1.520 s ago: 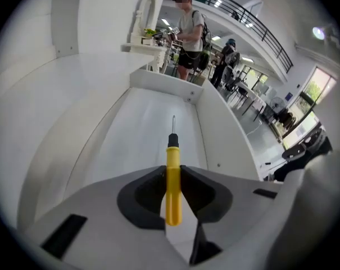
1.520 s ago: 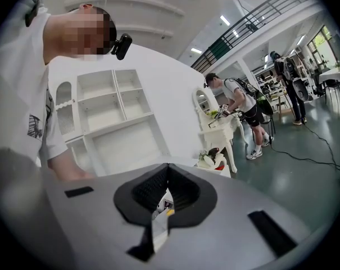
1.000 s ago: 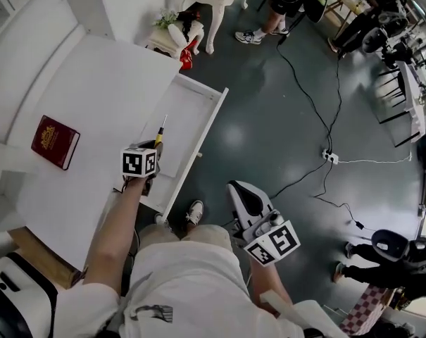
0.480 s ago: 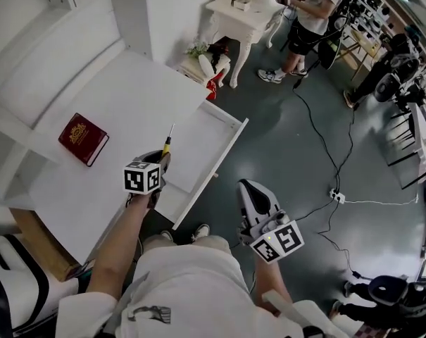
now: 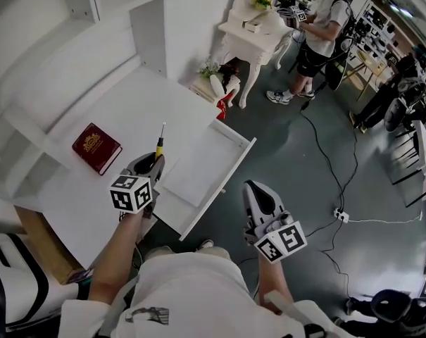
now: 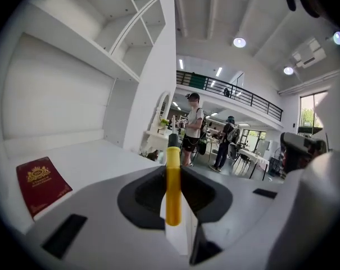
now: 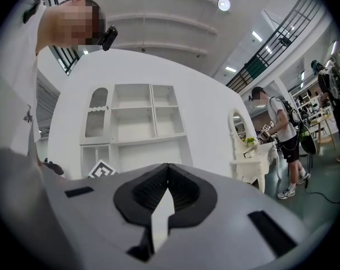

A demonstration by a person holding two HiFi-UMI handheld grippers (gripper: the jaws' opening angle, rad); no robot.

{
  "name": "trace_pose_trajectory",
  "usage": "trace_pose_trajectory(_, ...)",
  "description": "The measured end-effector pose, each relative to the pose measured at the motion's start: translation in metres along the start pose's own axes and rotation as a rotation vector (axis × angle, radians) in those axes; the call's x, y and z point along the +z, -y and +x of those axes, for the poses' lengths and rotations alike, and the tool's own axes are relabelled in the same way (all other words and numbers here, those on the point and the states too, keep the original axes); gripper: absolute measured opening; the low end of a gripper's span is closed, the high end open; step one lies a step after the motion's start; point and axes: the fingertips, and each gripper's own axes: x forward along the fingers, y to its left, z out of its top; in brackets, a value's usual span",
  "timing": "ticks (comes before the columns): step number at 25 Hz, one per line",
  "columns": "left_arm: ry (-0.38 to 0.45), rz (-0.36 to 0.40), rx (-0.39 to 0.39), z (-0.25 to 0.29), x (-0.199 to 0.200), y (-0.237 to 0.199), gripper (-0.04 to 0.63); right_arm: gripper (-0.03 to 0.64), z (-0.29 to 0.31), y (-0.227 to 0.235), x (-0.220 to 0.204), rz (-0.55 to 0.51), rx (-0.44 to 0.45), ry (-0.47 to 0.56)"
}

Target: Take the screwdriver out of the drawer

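My left gripper is shut on a screwdriver with a yellow handle and a thin metal shaft. It holds the tool in the air over the white desk, left of the open drawer. In the left gripper view the yellow handle sticks out forward, pinched between the jaws of my left gripper. What shows of the drawer's inside is bare white. My right gripper hangs over the dark floor right of the drawer, its jaws shut on nothing.
A dark red book lies on the desk to the left of my left gripper. White shelves rise behind the desk. A white dressing table and a standing person are further back. Cables and a power strip lie on the floor.
My left gripper has risen with the screwdriver from over the drawer and now sits over the desk's edge. My right gripper has lifted slightly. The head view has tilted toward the shelves.
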Motion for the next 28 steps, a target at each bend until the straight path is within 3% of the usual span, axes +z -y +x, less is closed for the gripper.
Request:
trace_pose_trajectory(11,0.255,0.080,0.021,-0.072,0.093,-0.002,0.087,0.009,0.014,0.006,0.025,-0.044,-0.018,0.034)
trace_pose_trajectory(18,0.422,0.092,0.038,-0.125,0.140,-0.008,0.086,0.009,0.019,0.003,0.045,-0.075,-0.028,0.061)
trace_pose_trajectory(28,0.558,0.123,0.137,-0.198,0.174,-0.027,0.087,0.009,0.032,-0.004,0.066,-0.110,-0.039,0.098)
